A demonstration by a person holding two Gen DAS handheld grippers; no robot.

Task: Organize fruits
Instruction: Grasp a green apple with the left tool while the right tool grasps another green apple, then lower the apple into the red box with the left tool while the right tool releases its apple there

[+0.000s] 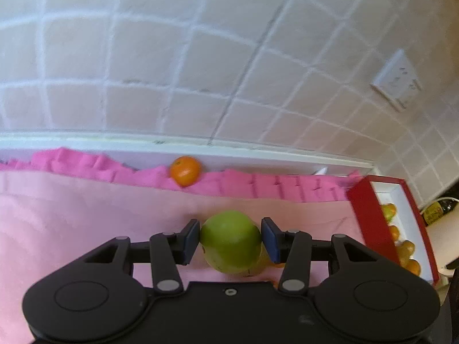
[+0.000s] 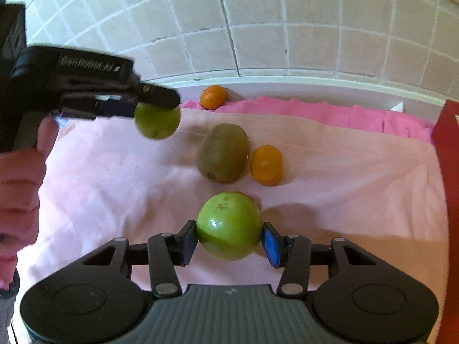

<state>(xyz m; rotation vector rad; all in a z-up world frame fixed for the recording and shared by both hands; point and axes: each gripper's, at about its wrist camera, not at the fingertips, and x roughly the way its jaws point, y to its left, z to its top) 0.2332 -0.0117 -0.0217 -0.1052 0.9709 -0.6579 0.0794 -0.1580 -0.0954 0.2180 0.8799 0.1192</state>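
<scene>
A: Which way does the kiwi (image 2: 222,153) lie?

B: On its side on the pale pink cloth (image 2: 114,189), long axis running from near-left to far-right in the right wrist view, its stem end toward the camera. An orange fruit (image 2: 266,165) sits just beside it on the right, standing on end. A second orange (image 2: 213,96) rests far back at the cloth's bright pink edge, near the tiled wall (image 2: 258,28).

A: Any writing?

B: The side of the left gripper (image 2: 157,106) reads "GenRobot.AI". Nothing else is legible; a bottle label (image 1: 433,213) beyond the red box (image 1: 370,215) is too blurred.

A: And the tongs?

B: The right gripper (image 2: 229,240) is clamped on a green apple (image 2: 228,225), one pad on each flank, blossom end tilted up toward the kiwi. The left gripper grips another green apple (image 1: 231,240) the same way; from the right wrist view that fruit hangs clear above the cloth, left of the kiwi. A person's hand (image 2: 20,189) holds that tool.

A: The box?

B: At the cloth's right end, with several orange fruits inside.
</scene>
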